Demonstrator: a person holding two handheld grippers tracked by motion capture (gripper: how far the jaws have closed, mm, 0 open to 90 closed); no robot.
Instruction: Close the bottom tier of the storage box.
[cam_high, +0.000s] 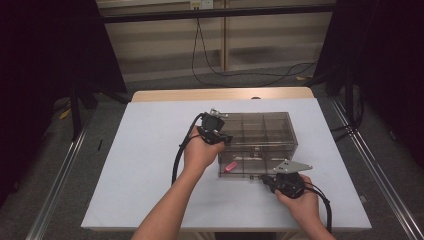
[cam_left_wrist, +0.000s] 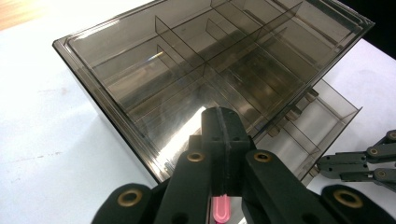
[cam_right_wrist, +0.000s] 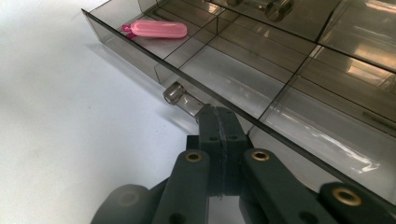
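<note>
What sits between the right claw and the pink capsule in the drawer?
In the right gripper view, the drawer's clear knob and front wall lie between the shut right claw and the pink capsule.

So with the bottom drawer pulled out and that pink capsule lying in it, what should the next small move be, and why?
Probably push the drawer shut with the right gripper. Its shut jaws sit against the drawer front beside the clear knob, and the pink capsule already lies inside a compartment. The left gripper, also shut, rests at the smoky organizer box, seemingly steadying it.
</note>
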